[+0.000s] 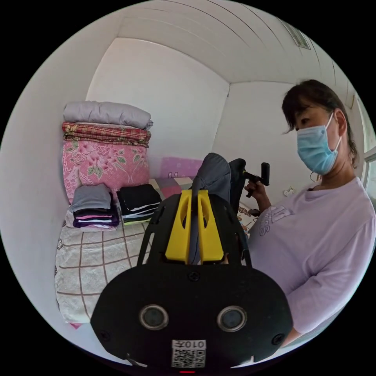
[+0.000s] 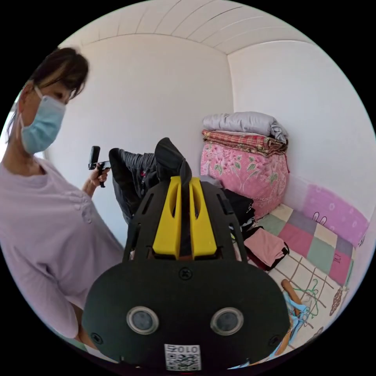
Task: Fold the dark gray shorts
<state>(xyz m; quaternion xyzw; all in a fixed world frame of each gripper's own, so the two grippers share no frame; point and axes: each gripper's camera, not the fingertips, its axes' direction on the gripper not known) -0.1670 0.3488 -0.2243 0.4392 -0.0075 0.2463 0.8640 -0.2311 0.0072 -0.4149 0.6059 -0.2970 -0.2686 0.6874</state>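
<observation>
Left gripper view: left gripper (image 1: 194, 196) fingers (image 1: 179, 227) clamped on dark gray shorts (image 1: 213, 174), held aloft at centre; folded clothes stacks (image 1: 113, 205) at 9 o'clock on bed (image 1: 86, 270). Right gripper view: right gripper (image 2: 184, 182) fingers (image 2: 169, 219) pinching the shorts' fabric (image 2: 135, 176); folded quilts (image 2: 244, 156) at 2 o'clock.
</observation>
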